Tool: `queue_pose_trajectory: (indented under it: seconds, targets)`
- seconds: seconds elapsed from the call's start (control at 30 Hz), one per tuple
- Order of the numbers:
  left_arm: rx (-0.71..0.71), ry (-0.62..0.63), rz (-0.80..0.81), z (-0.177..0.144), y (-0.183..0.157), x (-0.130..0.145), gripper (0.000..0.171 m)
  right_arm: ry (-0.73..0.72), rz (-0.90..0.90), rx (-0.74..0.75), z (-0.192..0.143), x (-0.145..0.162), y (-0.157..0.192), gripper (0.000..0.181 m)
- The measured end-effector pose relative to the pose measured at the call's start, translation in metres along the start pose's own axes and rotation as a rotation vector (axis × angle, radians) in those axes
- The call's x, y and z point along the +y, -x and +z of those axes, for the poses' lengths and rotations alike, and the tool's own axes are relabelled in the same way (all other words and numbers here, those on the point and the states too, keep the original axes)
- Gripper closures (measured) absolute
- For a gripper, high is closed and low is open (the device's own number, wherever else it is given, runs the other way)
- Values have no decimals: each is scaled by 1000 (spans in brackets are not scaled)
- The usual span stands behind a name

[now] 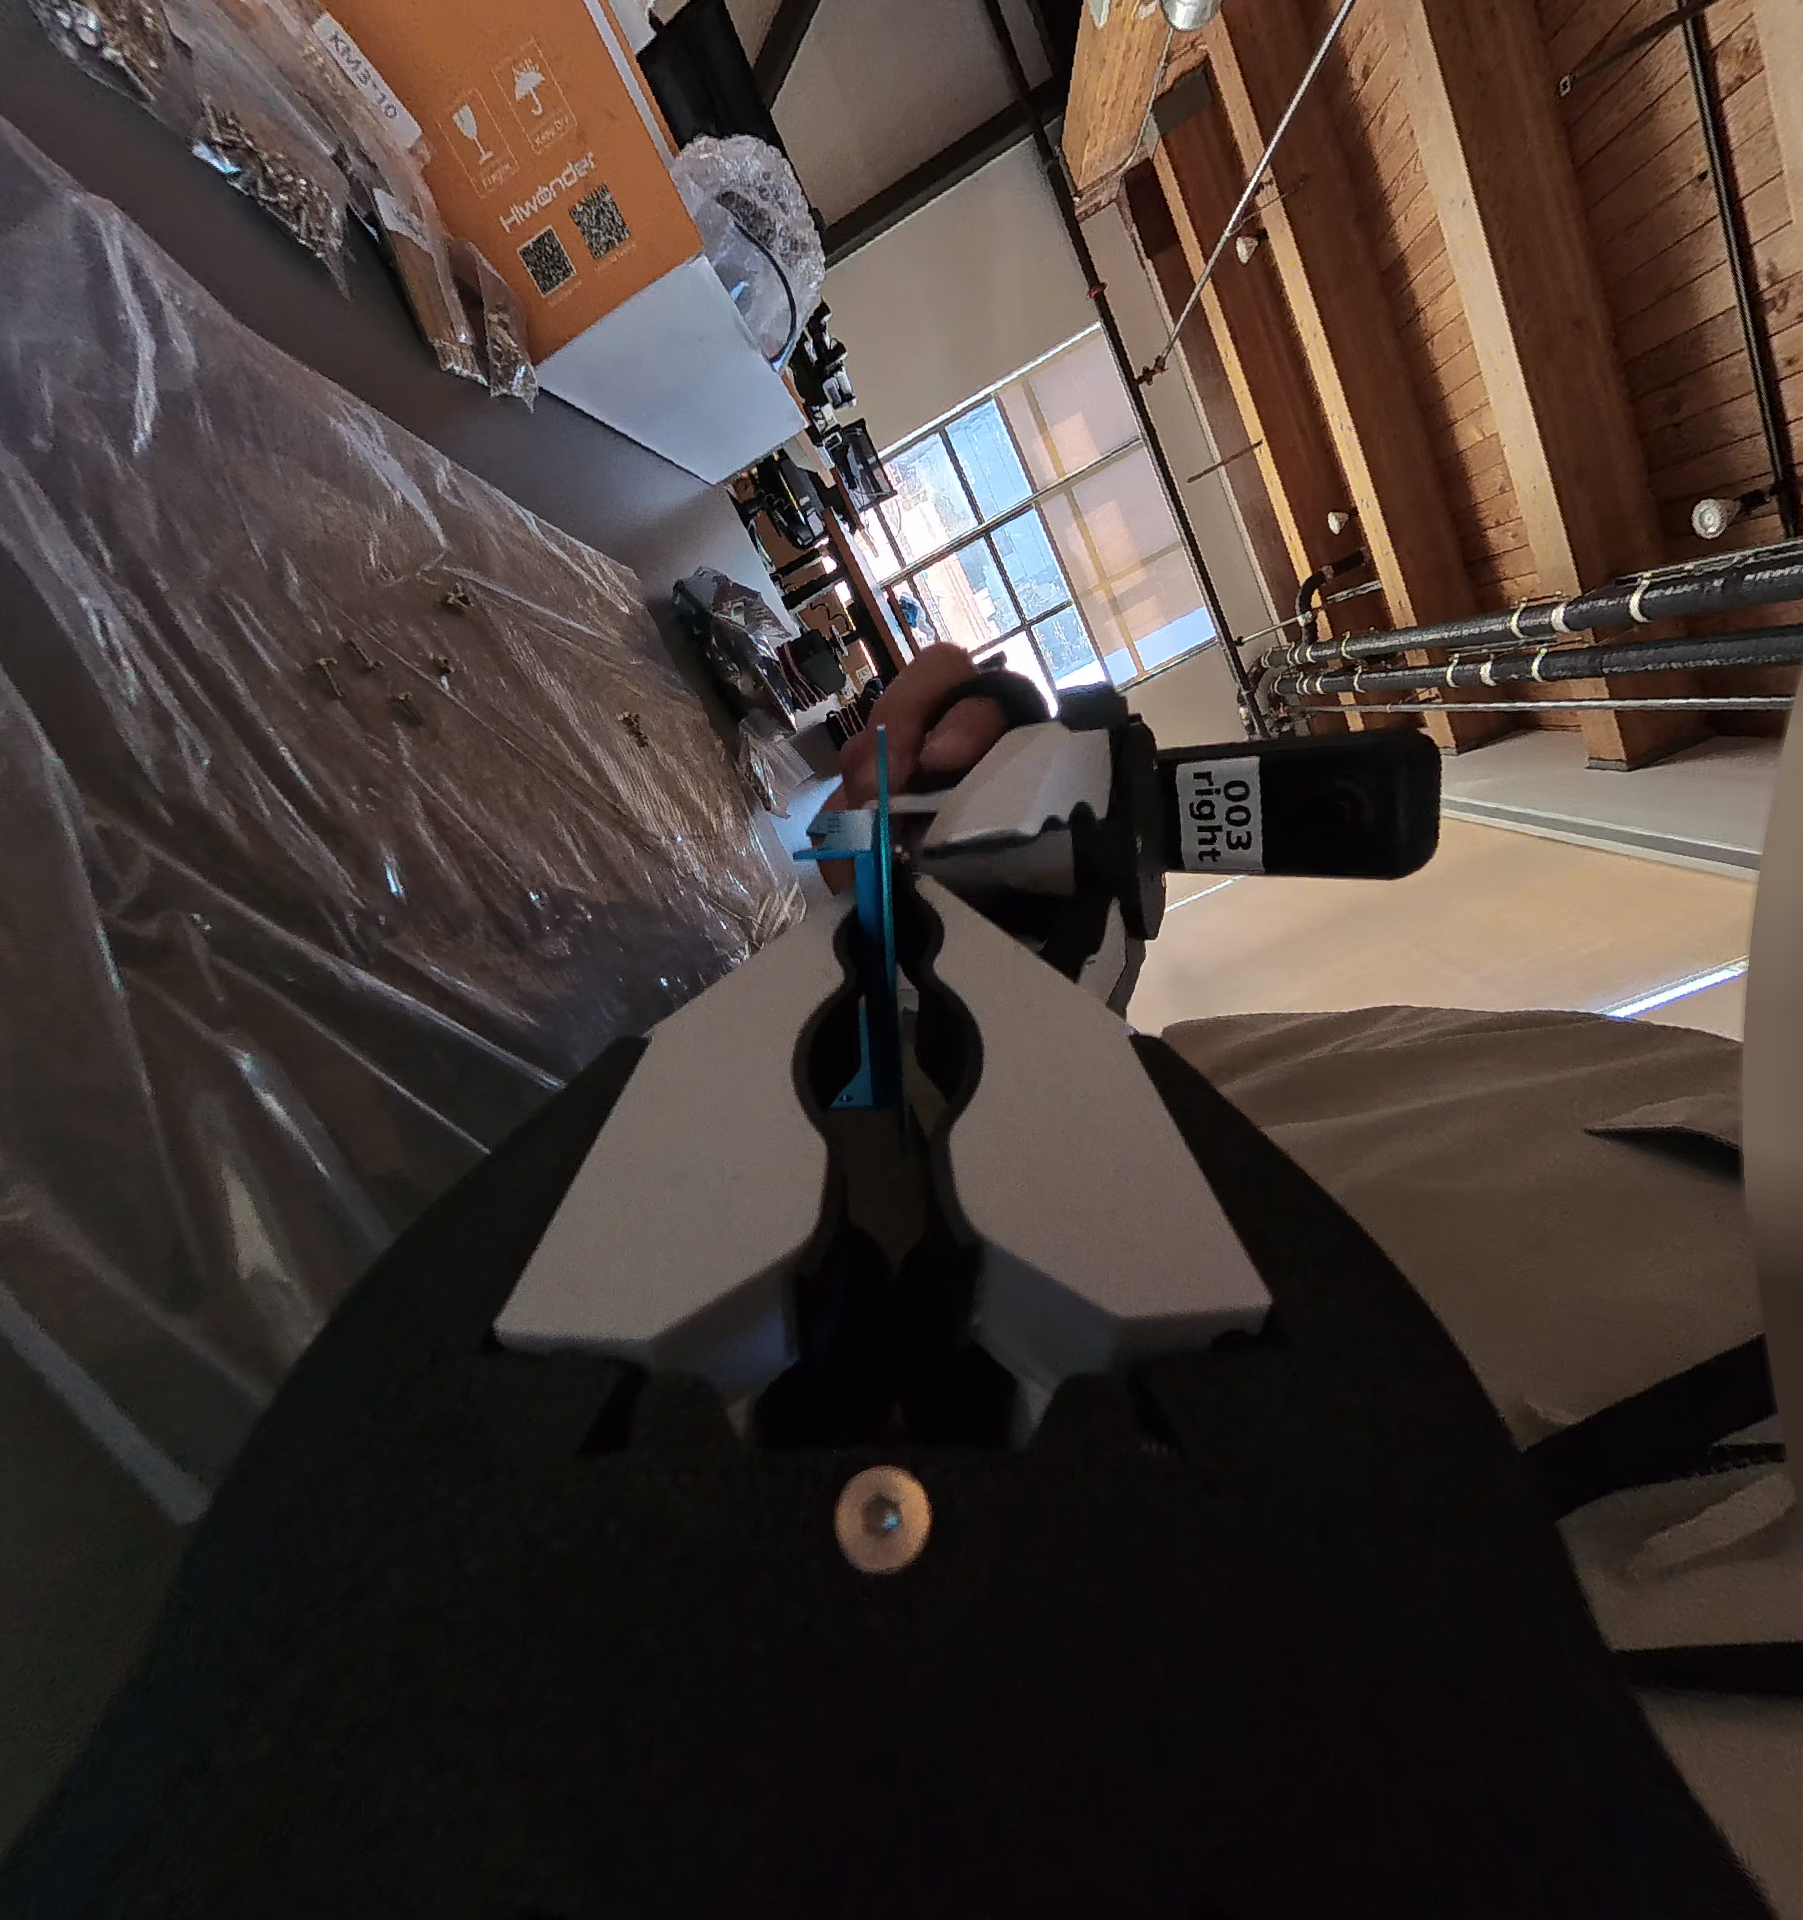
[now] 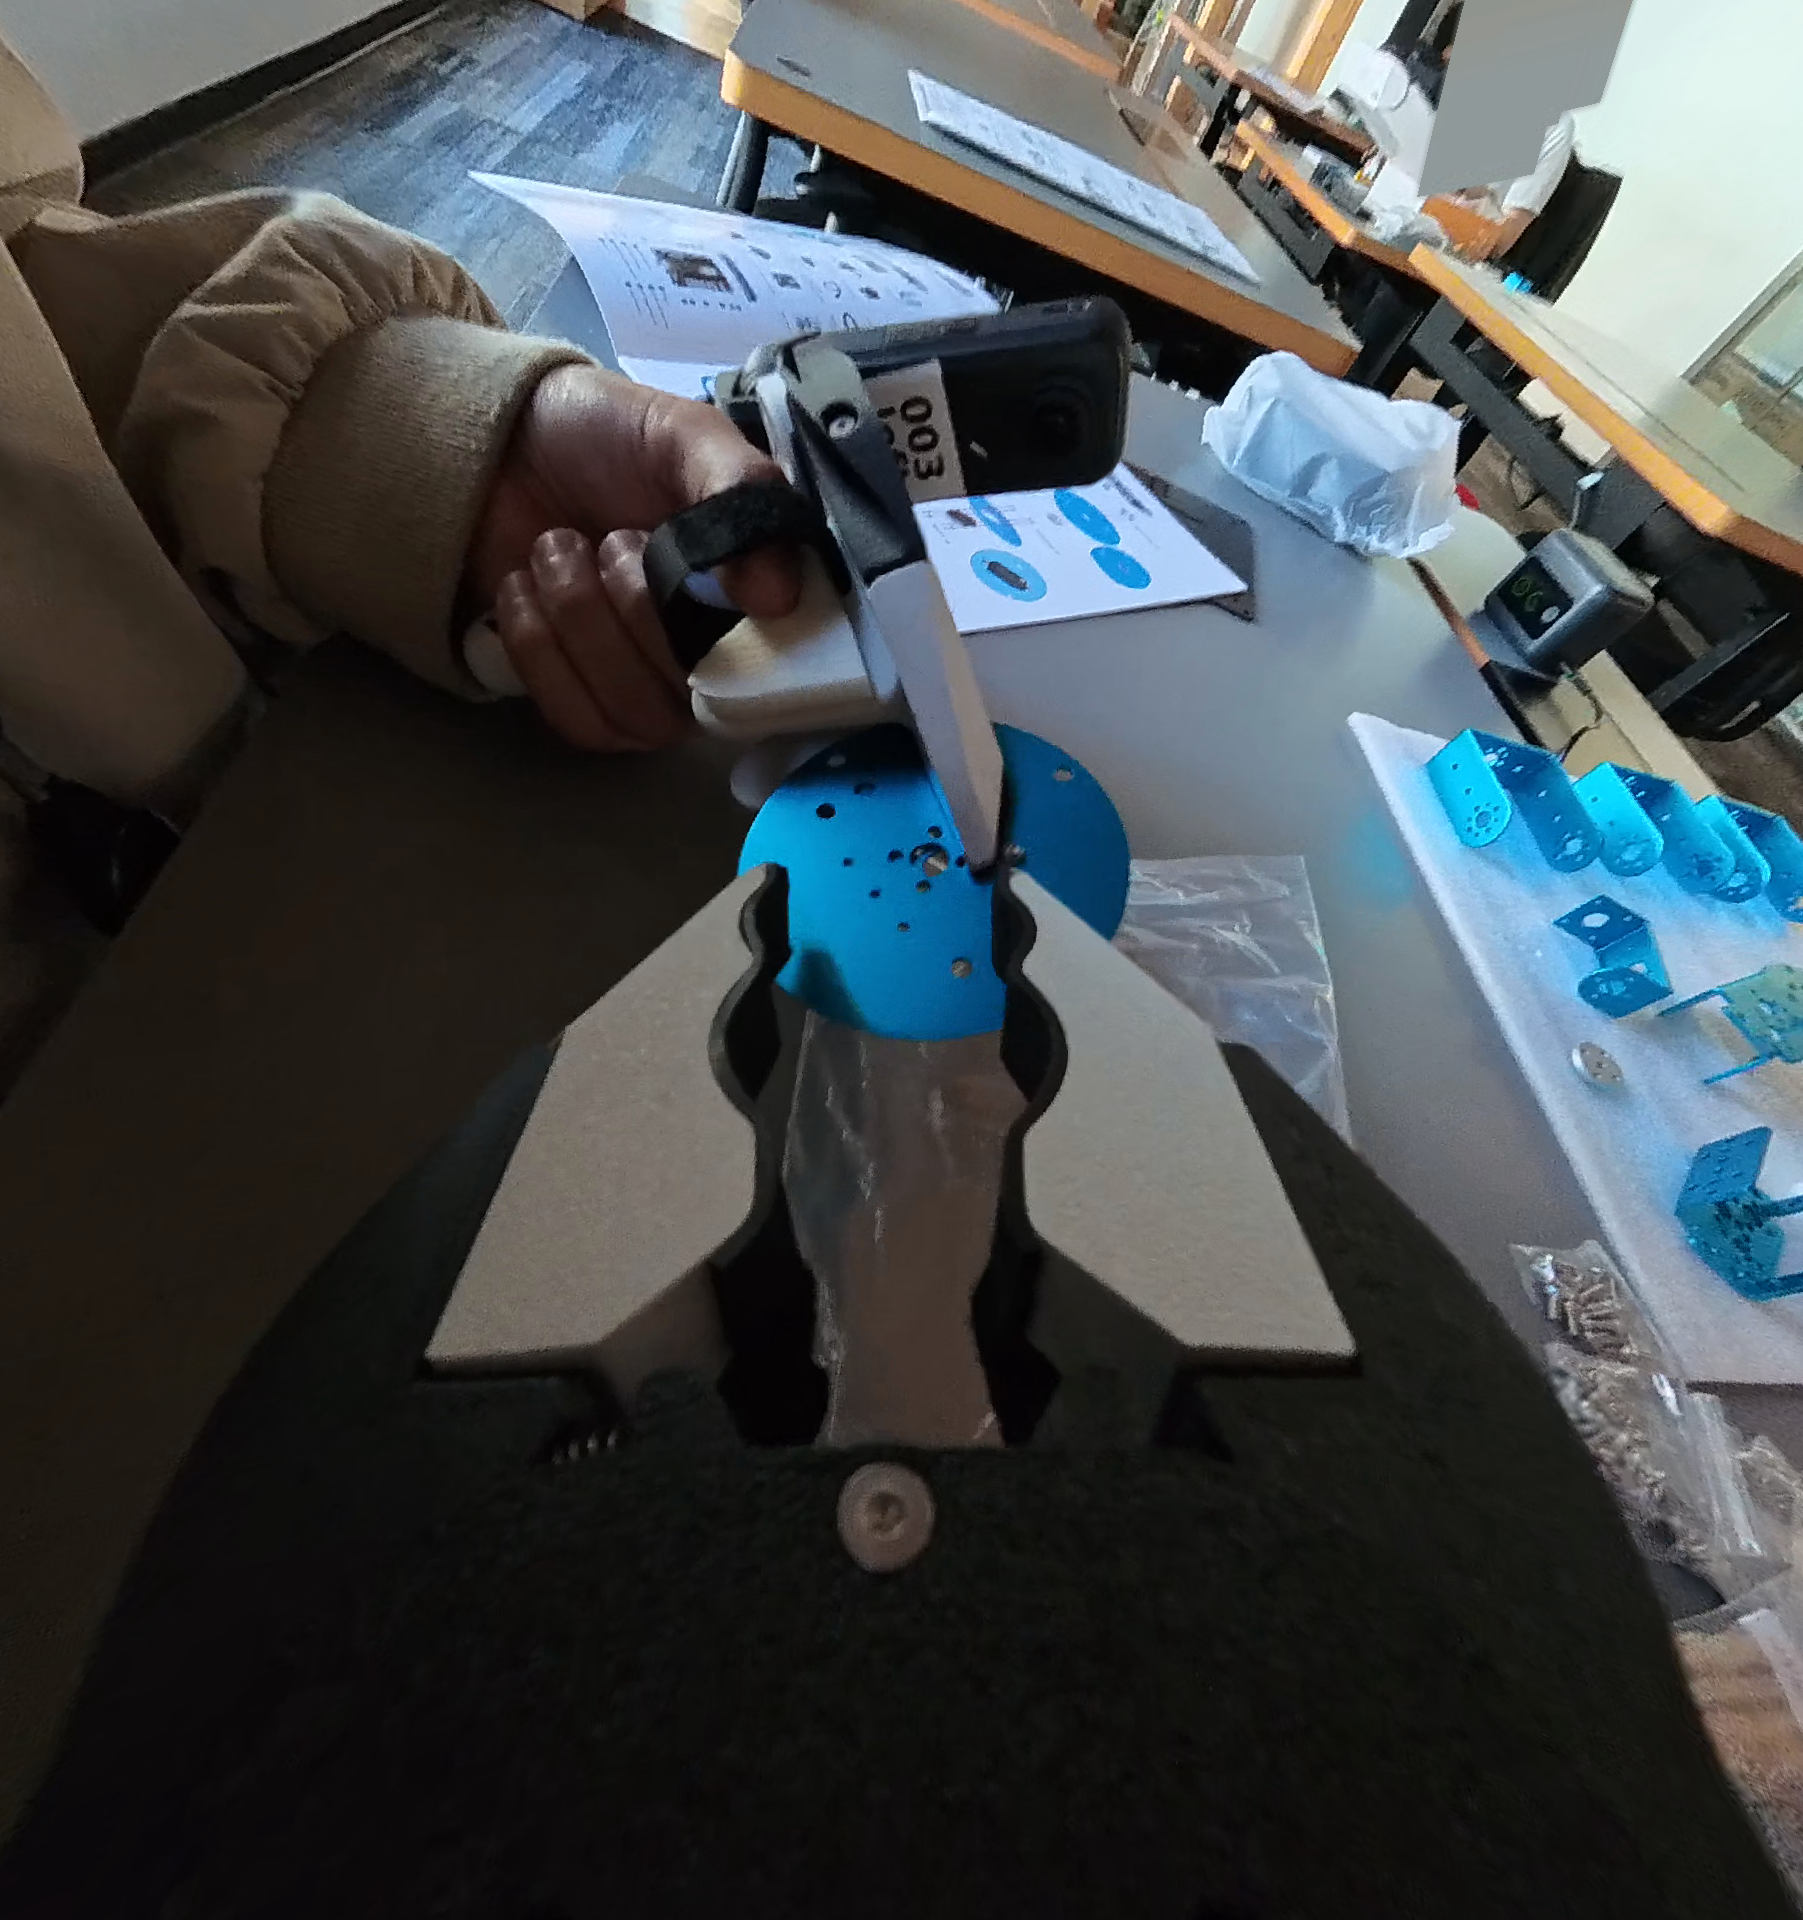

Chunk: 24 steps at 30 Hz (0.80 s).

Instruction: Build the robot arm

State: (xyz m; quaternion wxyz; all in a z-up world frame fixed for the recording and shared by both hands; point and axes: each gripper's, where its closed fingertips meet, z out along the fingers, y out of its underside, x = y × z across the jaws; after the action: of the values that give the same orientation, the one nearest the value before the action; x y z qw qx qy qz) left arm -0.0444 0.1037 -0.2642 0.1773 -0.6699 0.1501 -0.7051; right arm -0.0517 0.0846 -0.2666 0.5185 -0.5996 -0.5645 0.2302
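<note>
Blue round perforated metal plate (image 2: 876,935) is clamped by the left gripper (image 1: 889,914) above the grey bench (image 2: 1240,727); the right gripper (image 2: 886,883), parted and empty, fronts its face.

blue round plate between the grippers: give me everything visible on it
The blue round plate looks like thin anodised metal, flat, drilled with many small holes and a few screws near its middle. It is held off the table, on edge: the left wrist view shows it only as a thin blue line with a small bracket on its far face. The left gripper is shut on its edge. The right gripper tips meet it beside a small screw; whether they grip that screw is unclear.
</note>
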Motion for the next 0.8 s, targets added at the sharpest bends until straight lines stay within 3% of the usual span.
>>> queue_pose_trajectory:
  seconds: [0.13,0.27,0.37,0.53,0.7,0.8]
  targets:
    - [0,12,6,1,-1,2,171,-21,-12,13,8,-4,-4,130]
    - [-2,9,2,1,0,2,171,-9,3,-8,10,0,2,131]
    - [0,-15,-12,-2,1,-3,171,21,26,-29,4,4,5,142]
    - [0,1,2,0,0,0,171,-39,-21,16,6,-9,-3,131]
    - [5,6,0,0,-1,1,171,-18,11,-9,13,-2,2,128]
    - [2,-27,-4,-3,0,-4,171,10,60,-37,5,3,5,140]
